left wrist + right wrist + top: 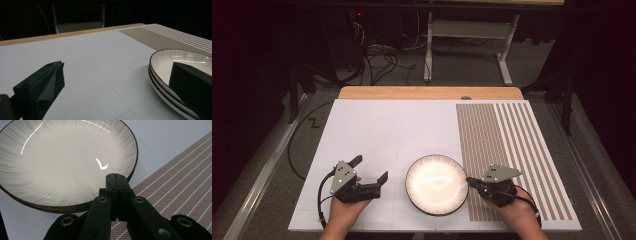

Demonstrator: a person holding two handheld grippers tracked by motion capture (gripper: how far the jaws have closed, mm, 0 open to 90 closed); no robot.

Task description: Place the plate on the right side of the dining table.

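The stacked plates (437, 184) are seen on the worktop (377, 130) between the wide-spread left hand-held gripper (371, 169) and the right hand-held gripper (469, 180), whose jaws are pressed together, empty, at their rim.

Light: dim room, table (387, 130) lit from overhead, surroundings near black | Glare: plate (437, 184) blown out white, bright streaks on its glaze in right gripper view | Focus: near jaws soft in left gripper view | Shadows: faint
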